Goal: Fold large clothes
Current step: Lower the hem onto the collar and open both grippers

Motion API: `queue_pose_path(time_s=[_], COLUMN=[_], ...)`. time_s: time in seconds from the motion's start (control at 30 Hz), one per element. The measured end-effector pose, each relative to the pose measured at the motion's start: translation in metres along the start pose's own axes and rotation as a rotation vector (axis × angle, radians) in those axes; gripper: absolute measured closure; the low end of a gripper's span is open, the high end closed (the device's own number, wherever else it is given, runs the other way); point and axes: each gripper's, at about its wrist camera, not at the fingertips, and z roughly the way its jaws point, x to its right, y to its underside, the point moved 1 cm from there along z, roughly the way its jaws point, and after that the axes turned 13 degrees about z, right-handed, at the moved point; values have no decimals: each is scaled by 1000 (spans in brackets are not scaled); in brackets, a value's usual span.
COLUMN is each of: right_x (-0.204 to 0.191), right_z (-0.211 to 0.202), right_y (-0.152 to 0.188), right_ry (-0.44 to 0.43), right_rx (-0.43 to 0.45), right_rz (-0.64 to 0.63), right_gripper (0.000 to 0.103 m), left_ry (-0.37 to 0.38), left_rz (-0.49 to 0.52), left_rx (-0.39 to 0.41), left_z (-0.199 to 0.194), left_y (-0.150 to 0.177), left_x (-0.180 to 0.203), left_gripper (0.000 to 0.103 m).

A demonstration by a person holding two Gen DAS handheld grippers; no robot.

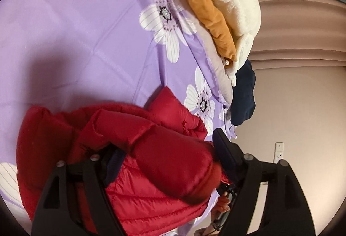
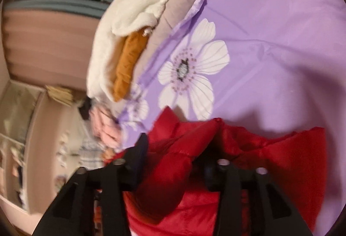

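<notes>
Already our left tongs [image 1: 164,155] and right tongs [image 2: 175,162] stand apart around the puffy red quilted jacket [image 1: 151,149], bunched on the purple flowered bedspread [image 1: 86,41]; folding looks barely begun

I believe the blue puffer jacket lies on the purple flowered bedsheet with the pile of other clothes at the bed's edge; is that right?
Not quite: the puffer jacket is red, not blue, as the left wrist view shows. It does lie on the purple flowered bedsheet, with the pile of other clothes at the bed's edge.
</notes>
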Motion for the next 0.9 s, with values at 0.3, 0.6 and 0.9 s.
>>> queue_pose_path(time_s=[0.3, 0.6, 0.9], right_x=[2, -27, -45], right_z=[-19, -49, -42], right_y=[-12, 14, 119], right_ry=[-105, 74, 463], right_rx=[61, 189, 223], right_rz=[124, -128, -725], right_gripper=[33, 33, 33], left_ry=[-51, -295, -493], left_rz=[40, 375, 730], left_rx=[91, 77, 108], left_z=[-29, -47, -33], left_y=[-16, 22, 125], left_x=[8, 58, 78], left_gripper=[18, 18, 18])
